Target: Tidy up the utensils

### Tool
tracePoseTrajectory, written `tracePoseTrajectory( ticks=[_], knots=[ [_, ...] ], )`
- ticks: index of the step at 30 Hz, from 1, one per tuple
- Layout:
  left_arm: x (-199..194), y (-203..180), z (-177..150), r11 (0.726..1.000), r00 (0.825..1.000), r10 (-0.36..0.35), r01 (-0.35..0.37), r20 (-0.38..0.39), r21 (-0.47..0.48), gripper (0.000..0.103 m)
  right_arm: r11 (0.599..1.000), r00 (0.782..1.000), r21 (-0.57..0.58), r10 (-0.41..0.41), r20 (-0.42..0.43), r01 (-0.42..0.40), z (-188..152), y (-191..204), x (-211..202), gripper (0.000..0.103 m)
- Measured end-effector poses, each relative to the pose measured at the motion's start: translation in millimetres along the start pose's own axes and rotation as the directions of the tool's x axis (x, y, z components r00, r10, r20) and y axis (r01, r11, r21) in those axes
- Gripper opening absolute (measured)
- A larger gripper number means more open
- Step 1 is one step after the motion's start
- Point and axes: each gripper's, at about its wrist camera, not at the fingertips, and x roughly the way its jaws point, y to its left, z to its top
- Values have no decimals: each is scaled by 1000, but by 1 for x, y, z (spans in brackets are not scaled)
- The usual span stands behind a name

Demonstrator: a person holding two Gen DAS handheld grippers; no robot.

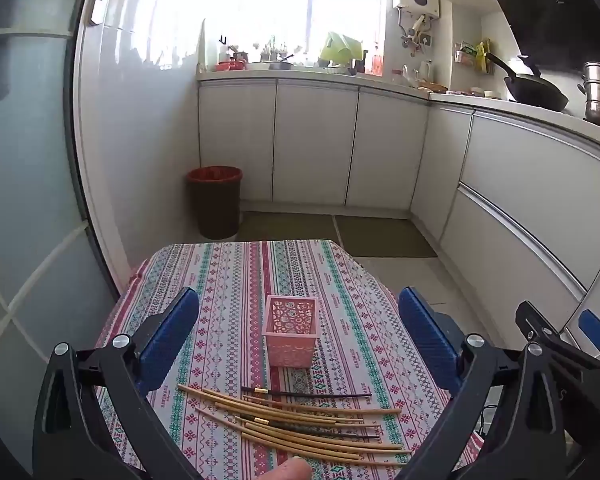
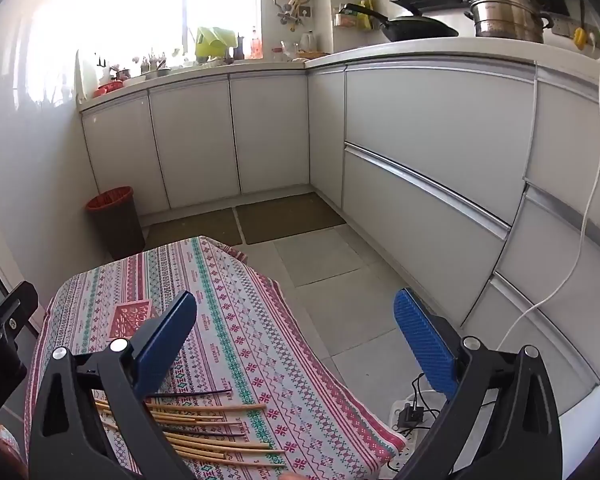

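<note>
Left wrist view: your chopsticks (image 1: 300,428) all lie loose on the worktop (image 1: 228,280), pink holder (image 1: 291,332) empty; both grippers' fingers (image 1: 172,336) spread apart, holding nothing.

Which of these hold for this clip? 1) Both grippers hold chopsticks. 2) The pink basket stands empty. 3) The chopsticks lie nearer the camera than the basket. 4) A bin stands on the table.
1) False: the left gripper and the right gripper have open jaws holding nothing.
2) True: the pink basket stands upright with nothing visible inside.
3) True: the chopsticks lie on the tablecloth.
4) False: the bin stands on the floor.
</note>
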Motion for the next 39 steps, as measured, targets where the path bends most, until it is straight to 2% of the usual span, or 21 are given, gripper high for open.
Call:
tracePoseTrajectory(
  ticks=[39],
  knots=[
    [4, 0, 2, 1000, 1000, 14, -14, -5, 7, 96, 1000, 1000, -2, 0, -3, 0, 0, 0, 2, 96]
  ],
)
